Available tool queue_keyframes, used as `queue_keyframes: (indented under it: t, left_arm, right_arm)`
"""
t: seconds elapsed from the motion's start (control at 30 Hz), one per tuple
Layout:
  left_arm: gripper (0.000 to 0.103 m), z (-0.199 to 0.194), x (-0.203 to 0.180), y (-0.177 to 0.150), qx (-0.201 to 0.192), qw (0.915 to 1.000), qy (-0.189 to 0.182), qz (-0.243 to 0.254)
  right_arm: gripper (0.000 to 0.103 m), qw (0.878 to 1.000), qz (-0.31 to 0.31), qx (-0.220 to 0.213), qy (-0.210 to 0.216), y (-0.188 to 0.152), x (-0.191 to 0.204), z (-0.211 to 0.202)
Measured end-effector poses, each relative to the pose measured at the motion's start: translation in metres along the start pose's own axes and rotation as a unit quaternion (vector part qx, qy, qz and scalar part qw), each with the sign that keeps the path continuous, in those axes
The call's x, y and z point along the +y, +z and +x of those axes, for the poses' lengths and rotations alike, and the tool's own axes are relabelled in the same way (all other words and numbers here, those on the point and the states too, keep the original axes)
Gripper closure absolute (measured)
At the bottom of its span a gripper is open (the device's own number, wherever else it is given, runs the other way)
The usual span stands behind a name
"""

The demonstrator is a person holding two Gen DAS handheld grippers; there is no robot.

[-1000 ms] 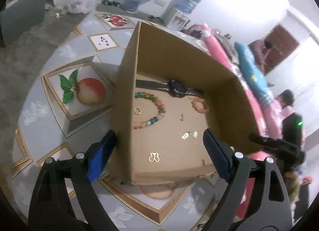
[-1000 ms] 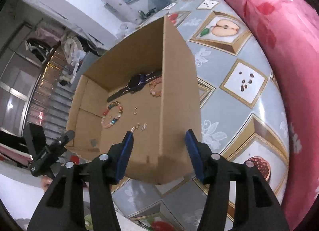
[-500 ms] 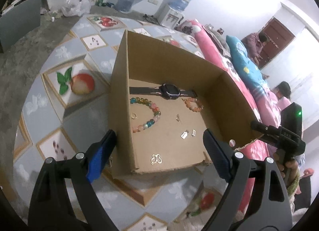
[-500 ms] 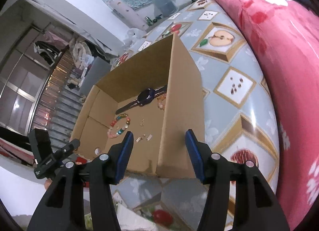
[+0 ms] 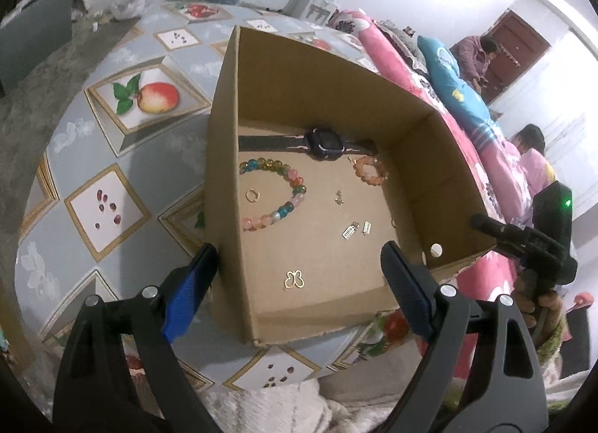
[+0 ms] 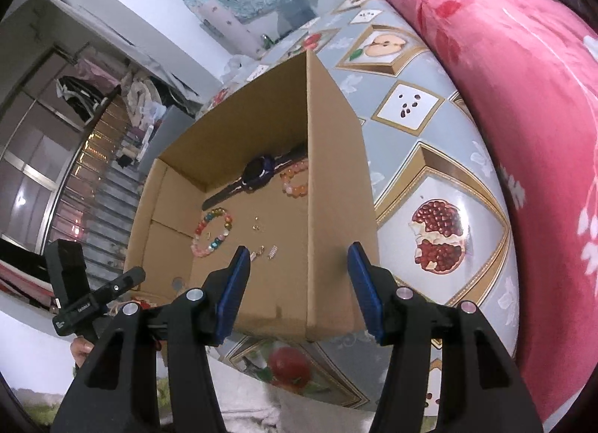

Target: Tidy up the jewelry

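An open cardboard box [image 5: 224, 156] stands on a round table [image 5: 74, 171] covered with a fruit-patterned cloth, beside a pink floral blanket [image 6: 504, 77]. On the box floor lie the pieces of jewelry: a dark wristwatch [image 5: 325, 143] along the far wall, a multicoloured bead bracelet [image 5: 287, 190] in front of it, a smaller orange bead bracelet [image 5: 368, 171] near the watch's right end, a gold ring [image 5: 252, 194] inside the curve of the large bracelet, a small gold charm [image 5: 339, 198], two silver earrings [image 5: 355, 230], and a gold butterfly pendant [image 5: 294, 279] nearest the front wall. The left gripper [image 5: 299, 276] hangs before the box with its blue-padded tongs wide apart, one on either side of the box's left wall, and clasps nothing. The right gripper [image 6: 297, 283] has its tongs moderately apart, one on either side of the box's right wall; whether the pads touch the cardboard cannot be told. Each gripper shows at the edge of the other's view, borne by a hand [image 6: 80, 349].
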State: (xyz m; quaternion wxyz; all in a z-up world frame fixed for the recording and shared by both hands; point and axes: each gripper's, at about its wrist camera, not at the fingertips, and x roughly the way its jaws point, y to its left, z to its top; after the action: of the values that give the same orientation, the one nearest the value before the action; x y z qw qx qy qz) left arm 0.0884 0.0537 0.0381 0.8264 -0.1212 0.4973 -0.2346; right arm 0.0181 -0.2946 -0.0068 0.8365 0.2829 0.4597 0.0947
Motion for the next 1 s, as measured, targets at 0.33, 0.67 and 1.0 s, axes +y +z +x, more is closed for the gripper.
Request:
queue_keyframes:
  t: [0.33,0.67,1.0]
  left_arm:
    - [0.019,-0.006,-0.011,-0.015,-0.031,0.9984,0.027,0.04]
    - [0.012,-0.058,-0.026,-0.039,-0.146,0.9813,0.101,0.072]
    - [0.008,-0.083,-0.044,-0.069,-0.191,0.9643,0.174,0.056]
  right_arm:
    - [0.048,0.999,-0.016,-0.035,-0.024,-0.014,0.009,-0.007]
    - [0.03,0.981,-0.094,-0.131,-0.106,-0.056,0.042,-0.055]
    - [0.014,0.973,-0.134,-0.113,-0.15,-0.107,0.063,-0.059]
